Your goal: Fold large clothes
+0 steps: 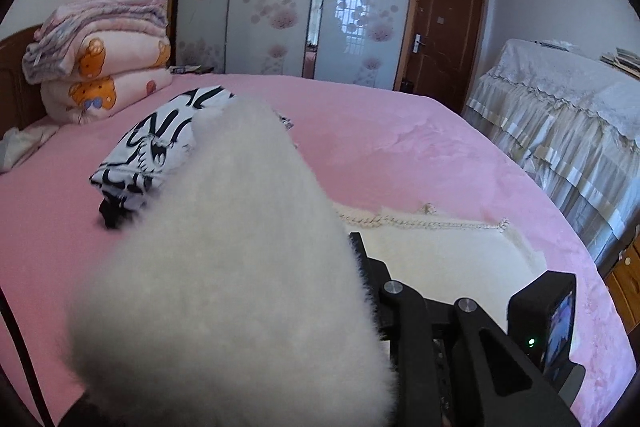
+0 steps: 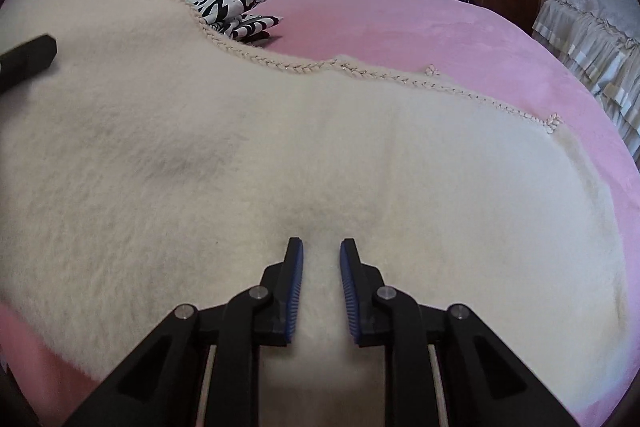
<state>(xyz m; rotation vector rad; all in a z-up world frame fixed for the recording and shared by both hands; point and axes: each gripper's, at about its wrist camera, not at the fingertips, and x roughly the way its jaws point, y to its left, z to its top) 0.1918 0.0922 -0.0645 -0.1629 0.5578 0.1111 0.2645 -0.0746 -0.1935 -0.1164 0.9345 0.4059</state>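
A white fluffy garment [image 2: 280,147] with a braided trim [image 2: 304,69] lies spread across the pink bed [image 2: 440,27]. In the right wrist view my right gripper [image 2: 322,259] points down at its near edge. Its blue pads [image 2: 298,267] pinch a ridge of the fleece, and the cloth puckers just ahead of the tips. In the left wrist view my left gripper [image 1: 352,247] is rolled to one side and holds a raised flap of the garment [image 1: 224,267]. That flap hides one finger and the gap between the pads. A black part of the left gripper [image 2: 24,59] shows at the left edge.
A folded black-and-white cloth [image 1: 160,139] lies on the bed beyond the garment. Stacked pink quilts [image 1: 108,59] sit by the headboard. Furniture under a lace cover [image 1: 560,115] stands to the right of the bed. A wardrobe with sliding doors [image 1: 280,7] and a brown door [image 1: 440,27] are behind.
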